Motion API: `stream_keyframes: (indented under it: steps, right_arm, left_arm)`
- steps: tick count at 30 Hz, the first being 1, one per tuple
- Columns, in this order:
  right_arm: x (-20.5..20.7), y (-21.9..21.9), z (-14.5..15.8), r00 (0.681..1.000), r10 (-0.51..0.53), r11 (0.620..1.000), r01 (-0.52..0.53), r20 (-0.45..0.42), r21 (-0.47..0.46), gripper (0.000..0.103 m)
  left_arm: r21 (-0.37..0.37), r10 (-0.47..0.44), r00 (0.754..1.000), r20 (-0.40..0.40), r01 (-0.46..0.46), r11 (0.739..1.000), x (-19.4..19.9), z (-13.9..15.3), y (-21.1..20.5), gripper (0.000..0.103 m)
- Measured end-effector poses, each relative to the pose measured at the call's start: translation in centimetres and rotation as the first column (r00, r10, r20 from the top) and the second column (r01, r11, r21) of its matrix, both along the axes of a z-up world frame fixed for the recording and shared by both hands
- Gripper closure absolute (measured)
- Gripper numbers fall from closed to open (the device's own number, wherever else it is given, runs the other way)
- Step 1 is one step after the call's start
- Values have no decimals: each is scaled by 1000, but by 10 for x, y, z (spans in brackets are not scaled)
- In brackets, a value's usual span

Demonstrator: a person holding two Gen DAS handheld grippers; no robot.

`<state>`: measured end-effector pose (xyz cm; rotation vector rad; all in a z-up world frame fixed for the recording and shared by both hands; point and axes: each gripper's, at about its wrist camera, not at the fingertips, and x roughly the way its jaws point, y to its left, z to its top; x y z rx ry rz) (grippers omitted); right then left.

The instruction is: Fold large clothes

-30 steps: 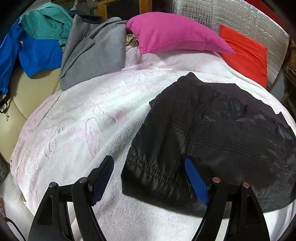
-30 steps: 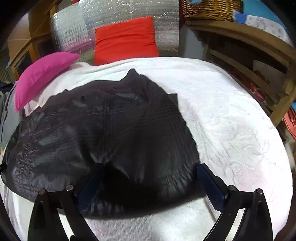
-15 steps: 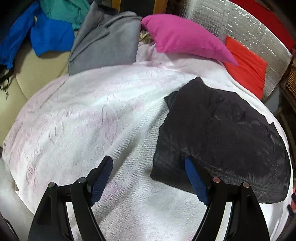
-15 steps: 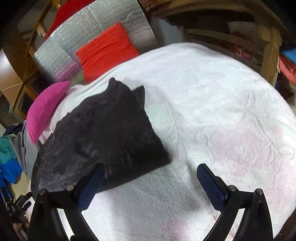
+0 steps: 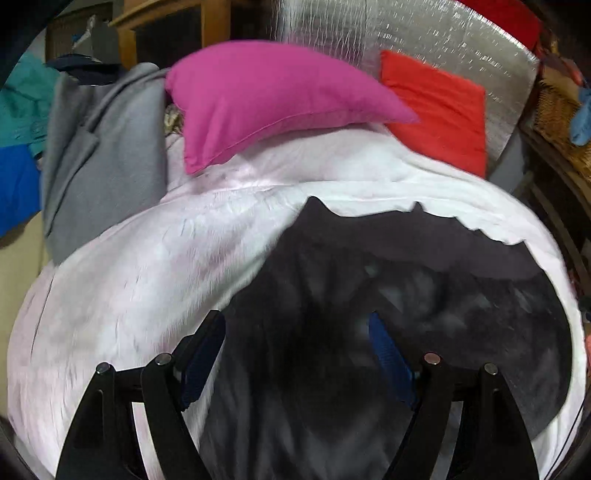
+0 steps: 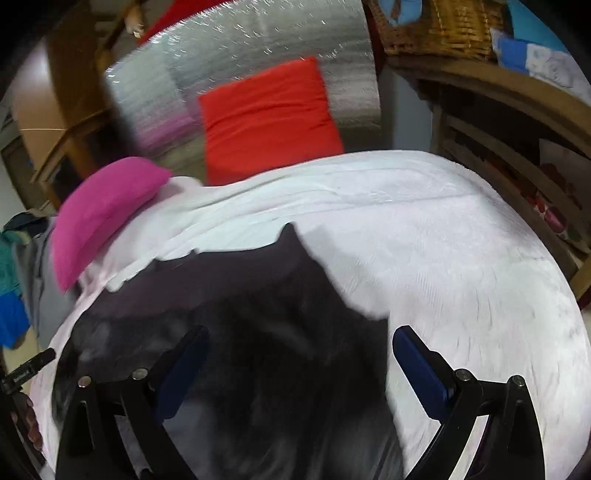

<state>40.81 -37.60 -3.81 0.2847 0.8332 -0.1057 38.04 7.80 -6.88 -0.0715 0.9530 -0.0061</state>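
Note:
A large black garment (image 5: 424, 288) lies spread on the white bedspread (image 5: 147, 266); it also shows in the right wrist view (image 6: 258, 314). My left gripper (image 5: 295, 350) is open and empty, its blue-padded fingers (image 5: 388, 358) hovering over the garment's near left part. My right gripper (image 6: 299, 362) is open and empty over the garment's near right edge, one finger (image 6: 417, 365) above bare bedspread (image 6: 461, 258). Both views are motion-blurred.
A pink pillow (image 5: 266, 99) and a red cushion (image 5: 439, 110) lean against a silver foil panel (image 5: 424, 40) at the bed's head. A grey coat (image 5: 99, 155) and blue and teal clothes lie left. Wooden shelving (image 6: 517, 155) with a basket (image 6: 443, 26) stands right.
Both grippers have moved back in over the black garment, which now fills the near part of each view. Both stay open.

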Motion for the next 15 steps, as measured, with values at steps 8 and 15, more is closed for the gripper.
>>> stream_keyframes:
  steps: [8,15]
  right_arm:
    - [80,-21,-51,988,75,993,-62,-133,101,8]
    - [79,1,-30,980,173,985,-169,-101,47,94]
  left_arm:
    - [42,-77,988,-136,83,996,83,-48,-11,23]
    - [-31,-38,996,-82,36,999,84,-37,-4,92]
